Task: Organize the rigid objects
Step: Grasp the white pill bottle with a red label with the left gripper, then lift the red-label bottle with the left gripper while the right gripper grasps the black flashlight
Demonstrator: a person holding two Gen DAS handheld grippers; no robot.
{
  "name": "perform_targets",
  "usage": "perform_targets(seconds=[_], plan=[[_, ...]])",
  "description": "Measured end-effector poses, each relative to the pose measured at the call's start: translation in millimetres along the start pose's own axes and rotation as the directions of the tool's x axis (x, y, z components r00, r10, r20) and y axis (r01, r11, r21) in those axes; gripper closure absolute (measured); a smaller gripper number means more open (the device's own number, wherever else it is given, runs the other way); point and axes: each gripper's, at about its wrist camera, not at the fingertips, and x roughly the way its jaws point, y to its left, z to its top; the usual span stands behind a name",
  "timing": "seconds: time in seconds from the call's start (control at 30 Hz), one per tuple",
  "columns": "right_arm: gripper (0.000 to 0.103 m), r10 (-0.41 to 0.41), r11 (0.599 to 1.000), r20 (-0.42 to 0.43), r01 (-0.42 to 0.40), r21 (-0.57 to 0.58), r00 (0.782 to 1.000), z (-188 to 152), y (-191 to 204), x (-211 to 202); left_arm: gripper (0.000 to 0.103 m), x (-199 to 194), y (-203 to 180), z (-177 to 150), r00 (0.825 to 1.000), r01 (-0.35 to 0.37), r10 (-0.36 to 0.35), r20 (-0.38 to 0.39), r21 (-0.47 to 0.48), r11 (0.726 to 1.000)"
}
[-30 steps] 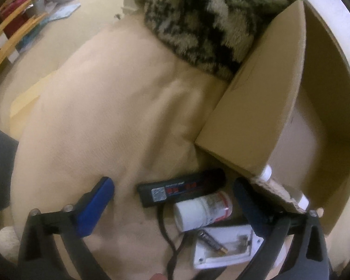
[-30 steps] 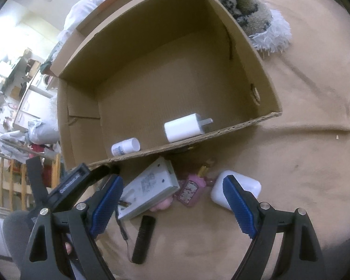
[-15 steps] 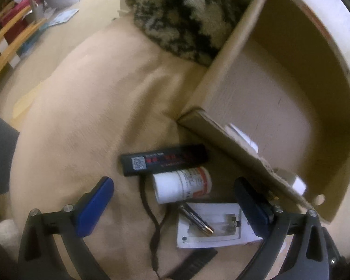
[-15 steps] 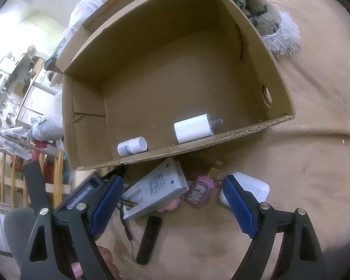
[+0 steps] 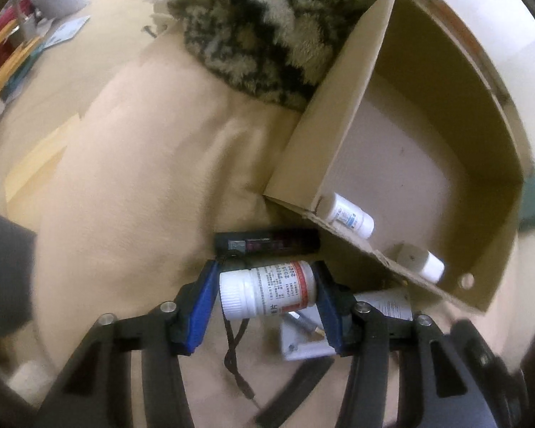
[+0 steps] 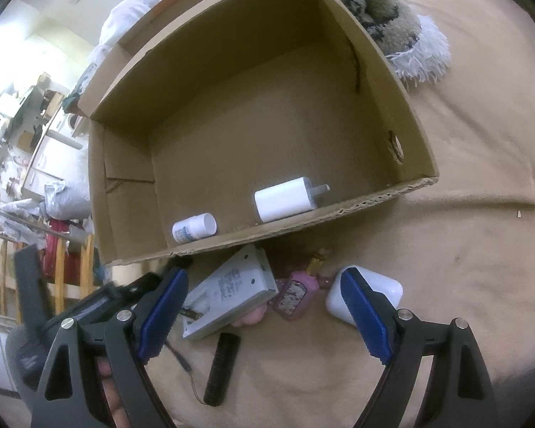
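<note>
- Your left gripper (image 5: pixel 267 294) has just been closing, and its blue pads now clamp the white pill bottle (image 5: pixel 267 292) end to end, cap against one pad and base against the other.
- Your right gripper (image 6: pixel 264 315) stands wide apart over the pile with nothing between its pads; it grasps nothing.
- Done so far, as far as can be seen: two items lie inside the cardboard box (image 6: pixel 413 185), both close behind its near wall. One is a small white bottle with a blue label (image 6: pixel 194 228), the other a white charger plug (image 6: pixel 285 199).
- Left outside on the tan blanket (image 6: pixel 463 249), just in front of the box: the grey-white device (image 6: pixel 232 292) with its battery bay open, a pink perfume bottle (image 6: pixel 296 292), a white earbud case (image 6: pixel 381 290), a black cylinder (image 6: pixel 223 371) and a black labelled stick (image 5: pixel 267 242) with a cord.
- My judgement: the task is in its early part, with most items unplaced.
- The held bottle lies on its side, ribbed white cap to the left of the view, and carries a white printed label with a red band toward its base. It looks hard and smooth. Whether it has cleared the blanket I cannot tell.
</note>
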Motion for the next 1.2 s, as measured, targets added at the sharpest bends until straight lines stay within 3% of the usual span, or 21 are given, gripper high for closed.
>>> perform_targets(seconds=[0.17,0.23,0.33,0.43,0.5,0.57,0.67,0.83,0.93,1.1,1.2], plan=[[0.01,-0.011,1.0,-0.001,0.011,-0.008,1.0,-2,2,0,0.054,-11,8,3,0.998,0.043,-0.041,-0.039,0.046,0.998],[0.01,-0.019,1.0,-0.006,0.019,-0.014,1.0,-3,3,2,0.054,-7,20,10,0.998,0.016,-0.011,-0.059,0.081,0.997],[0.01,-0.032,0.999,-0.012,0.032,-0.022,0.999,-6,4,3,0.056,7,31,-5,0.994,-0.019,0.032,-0.108,0.119,0.993],[0.01,-0.043,0.999,-0.016,0.043,-0.033,0.999,-8,6,4,0.056,34,31,-15,0.979,-0.044,0.082,-0.187,0.199,0.979],[0.01,-0.05,0.998,-0.017,0.049,-0.04,0.999,-9,7,4,0.055,32,30,-14,0.983,-0.049,0.082,-0.163,0.196,0.979],[0.01,-0.059,0.997,-0.018,0.058,-0.046,0.998,-11,8,5,0.041,28,24,-17,0.981,-0.04,0.081,-0.175,0.224,0.974],[0.01,-0.067,0.996,-0.019,0.066,-0.054,0.998,-11,10,6,0.031,7,19,-28,0.986,-0.048,0.086,-0.142,0.251,0.967],[0.01,-0.062,0.997,-0.017,0.061,-0.051,0.998,-10,11,7,0.031,-24,18,-25,0.997,0.0,0.019,-0.07,0.262,0.965],[0.01,-0.059,0.997,-0.019,0.058,-0.055,0.998,-9,12,8,0.049,-20,21,-26,0.992,0.04,-0.005,-0.125,0.282,0.958],[0.01,-0.052,0.997,-0.017,0.051,-0.06,0.999,-9,11,7,0.049,1,23,-24,0.977,0.024,0.026,-0.213,0.228,0.973],[0.01,-0.046,0.998,-0.019,0.045,-0.051,0.999,-8,9,7,0.049,7,23,-27,0.974,0.024,0.027,-0.227,0.219,0.975]])
